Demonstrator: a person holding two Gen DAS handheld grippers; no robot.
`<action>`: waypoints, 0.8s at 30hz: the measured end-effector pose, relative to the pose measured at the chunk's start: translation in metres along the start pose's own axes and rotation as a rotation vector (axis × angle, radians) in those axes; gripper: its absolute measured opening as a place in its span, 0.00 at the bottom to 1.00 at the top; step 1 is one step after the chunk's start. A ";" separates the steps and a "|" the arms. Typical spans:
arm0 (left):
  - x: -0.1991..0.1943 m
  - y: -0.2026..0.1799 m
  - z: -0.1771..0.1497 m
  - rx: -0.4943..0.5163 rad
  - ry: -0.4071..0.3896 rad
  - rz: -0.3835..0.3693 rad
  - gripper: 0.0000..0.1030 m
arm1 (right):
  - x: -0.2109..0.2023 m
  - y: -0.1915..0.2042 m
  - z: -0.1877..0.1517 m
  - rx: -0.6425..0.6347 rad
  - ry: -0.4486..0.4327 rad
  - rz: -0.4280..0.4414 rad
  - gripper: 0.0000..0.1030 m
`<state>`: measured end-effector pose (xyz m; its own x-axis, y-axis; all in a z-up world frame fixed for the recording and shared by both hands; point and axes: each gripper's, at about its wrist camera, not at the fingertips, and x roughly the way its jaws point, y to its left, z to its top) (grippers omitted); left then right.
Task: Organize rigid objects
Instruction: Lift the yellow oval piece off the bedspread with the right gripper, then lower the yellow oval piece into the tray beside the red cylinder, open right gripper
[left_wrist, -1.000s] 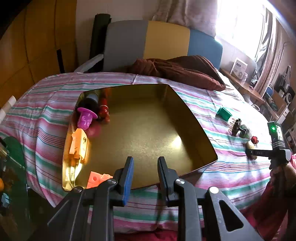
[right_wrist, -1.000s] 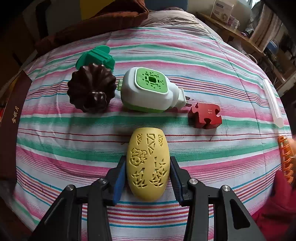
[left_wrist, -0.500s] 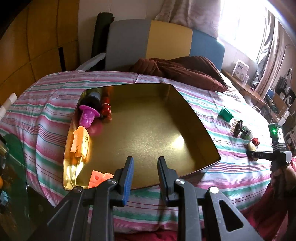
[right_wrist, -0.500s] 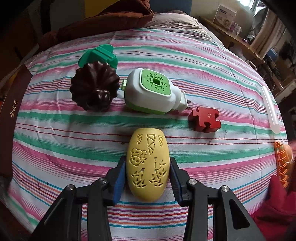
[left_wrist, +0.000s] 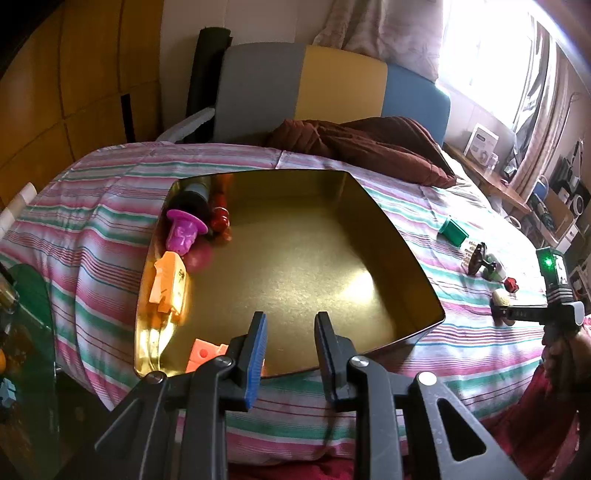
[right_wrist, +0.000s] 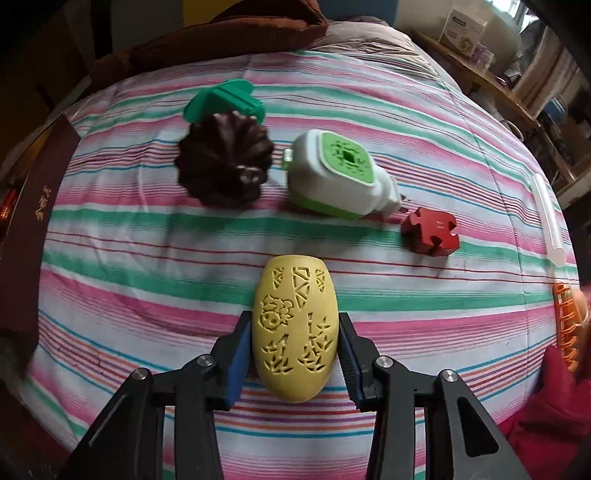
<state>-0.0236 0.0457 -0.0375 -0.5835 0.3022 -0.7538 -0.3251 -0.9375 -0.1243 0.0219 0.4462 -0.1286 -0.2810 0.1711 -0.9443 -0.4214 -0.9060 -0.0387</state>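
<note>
Right gripper (right_wrist: 294, 345) fingers clamp the yellow egg (right_wrist: 294, 332); left gripper (left_wrist: 289, 341) clenched empty, orange block (left_wrist: 205, 353) half-hidden.

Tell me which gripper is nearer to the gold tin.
Left. The left gripper hangs empty at the gold tin's near edge; the right gripper, shut on the yellow carved oval, is off beyond its side.

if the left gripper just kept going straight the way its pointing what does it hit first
Most likely the bare gold floor of the open tin. The left gripper, empty, aims over the tin's near rim, clear of the toys along its left wall, though depth is hard to judge.
</note>
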 end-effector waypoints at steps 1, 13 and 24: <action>-0.001 0.001 0.000 -0.001 -0.003 0.005 0.25 | -0.002 0.002 -0.001 0.003 -0.001 0.015 0.42; -0.009 0.020 0.000 -0.022 -0.039 0.066 0.25 | -0.070 0.100 -0.001 -0.128 -0.158 0.230 0.42; -0.011 0.039 -0.002 -0.046 -0.048 0.100 0.25 | -0.095 0.248 0.019 -0.361 -0.170 0.436 0.42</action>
<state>-0.0283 0.0056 -0.0358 -0.6464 0.2138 -0.7325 -0.2298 -0.9699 -0.0803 -0.0722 0.2127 -0.0418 -0.5093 -0.2144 -0.8335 0.0755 -0.9759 0.2049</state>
